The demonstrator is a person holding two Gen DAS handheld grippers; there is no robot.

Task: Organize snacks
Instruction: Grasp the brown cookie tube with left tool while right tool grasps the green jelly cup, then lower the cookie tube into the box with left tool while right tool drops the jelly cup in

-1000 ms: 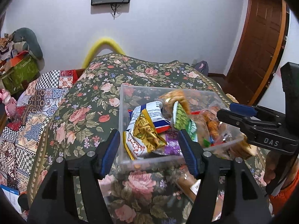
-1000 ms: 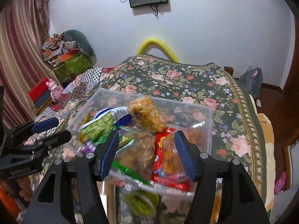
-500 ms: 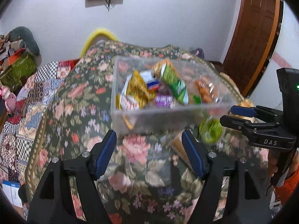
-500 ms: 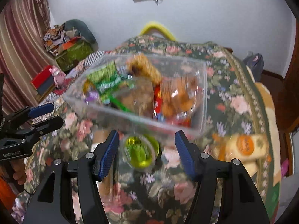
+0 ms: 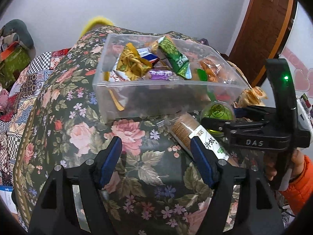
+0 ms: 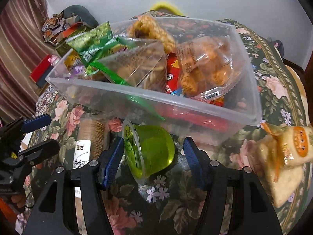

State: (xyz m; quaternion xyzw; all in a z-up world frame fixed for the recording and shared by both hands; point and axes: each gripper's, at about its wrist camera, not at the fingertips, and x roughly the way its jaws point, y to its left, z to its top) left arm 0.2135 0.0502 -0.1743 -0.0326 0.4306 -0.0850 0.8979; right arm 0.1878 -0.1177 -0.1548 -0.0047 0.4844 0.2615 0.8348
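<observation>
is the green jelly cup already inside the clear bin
No, the green jelly cup lies on its side on the floral cloth, in front of the clear bin.

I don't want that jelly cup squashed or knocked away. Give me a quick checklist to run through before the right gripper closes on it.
1. Green jelly cup sits between the right gripper fingers: ok.
2. Pads touching the cup: the left pad looks at the lid edge, the right pad stands clear; not gripped yet.
3. Cup upright: not ok, it lies tipped with its lid facing left.
4. Clear snack bin has room: cannot tell, it is piled high.
5. Wafer roll pack beside the cup is clear of the fingers: ok.
6. Left gripper out of the way: ok, open over the floral bedspread, holding nothing.
</observation>
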